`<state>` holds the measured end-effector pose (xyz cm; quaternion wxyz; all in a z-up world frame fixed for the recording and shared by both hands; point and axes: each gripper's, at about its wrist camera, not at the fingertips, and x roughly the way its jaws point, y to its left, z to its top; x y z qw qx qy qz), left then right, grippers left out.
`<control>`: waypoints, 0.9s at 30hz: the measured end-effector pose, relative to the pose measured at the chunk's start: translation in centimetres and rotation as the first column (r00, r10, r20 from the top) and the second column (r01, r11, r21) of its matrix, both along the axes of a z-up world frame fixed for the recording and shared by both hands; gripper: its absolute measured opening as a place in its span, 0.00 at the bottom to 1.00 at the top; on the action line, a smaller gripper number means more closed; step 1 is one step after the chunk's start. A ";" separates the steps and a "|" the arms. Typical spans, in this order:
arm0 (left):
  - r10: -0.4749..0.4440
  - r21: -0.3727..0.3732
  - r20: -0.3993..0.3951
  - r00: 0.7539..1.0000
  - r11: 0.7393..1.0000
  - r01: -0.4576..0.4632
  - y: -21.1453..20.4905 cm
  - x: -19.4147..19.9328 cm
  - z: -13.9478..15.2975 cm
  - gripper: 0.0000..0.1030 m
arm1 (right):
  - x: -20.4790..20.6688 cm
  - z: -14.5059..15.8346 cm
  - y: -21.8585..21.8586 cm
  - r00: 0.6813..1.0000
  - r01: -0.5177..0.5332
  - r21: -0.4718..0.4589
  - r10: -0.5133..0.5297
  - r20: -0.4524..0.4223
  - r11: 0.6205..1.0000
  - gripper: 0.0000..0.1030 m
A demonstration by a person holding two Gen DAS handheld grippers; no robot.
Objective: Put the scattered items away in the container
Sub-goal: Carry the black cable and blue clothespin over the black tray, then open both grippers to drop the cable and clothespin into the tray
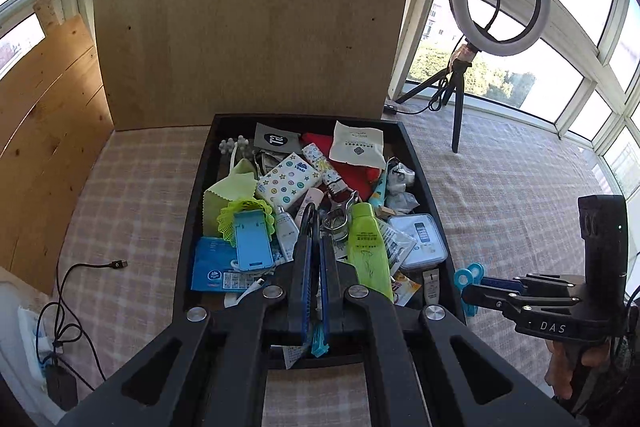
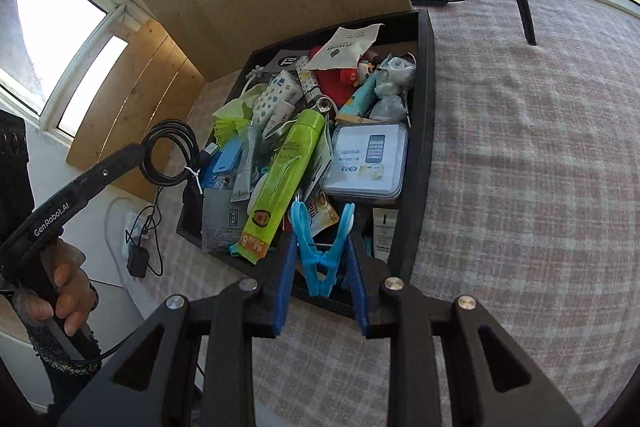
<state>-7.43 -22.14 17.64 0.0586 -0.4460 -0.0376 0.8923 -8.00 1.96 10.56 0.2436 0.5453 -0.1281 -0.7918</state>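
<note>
Blue clothespin (image 2: pixel 322 259) above full black tray (image 2: pixel 424 163)

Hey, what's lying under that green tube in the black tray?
The green tube rests on a heap in the black tray: a grey sachet and an orange packet poke out at its cap end. Whatever lies beneath its middle is covered.

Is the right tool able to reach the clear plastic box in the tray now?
Probably not yet: the right tool is shut on a blue clothespin. The clear plastic box lies uncovered ahead in the black tray, so releasing first would free it.
</note>
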 end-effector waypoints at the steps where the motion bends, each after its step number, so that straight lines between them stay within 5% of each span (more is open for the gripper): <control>1: 0.001 -0.004 -0.001 1.000 1.000 -0.001 -0.3 -0.3 -0.1 0.03 | 0.0 -0.2 -0.4 1.000 0.006 0.007 -0.006 0.005 1.000 0.24; 8: 0.027 -0.008 0.006 1.000 1.000 -0.027 -1.8 -1.5 -0.5 0.06 | -1.0 0.2 -1.7 0.999 0.046 0.091 -0.047 0.010 0.995 0.30; 11: 0.040 -0.007 0.011 0.999 0.999 -0.040 -2.4 -1.9 -0.6 0.29 | -1.2 0.7 -1.8 0.998 0.058 0.119 -0.057 -0.016 0.991 0.34; 27: 0.094 -0.024 0.005 0.996 0.995 -0.094 -2.8 0.8 -0.3 0.36 | -0.2 2.5 -1.2 0.990 0.107 0.180 -0.088 -0.109 0.978 0.35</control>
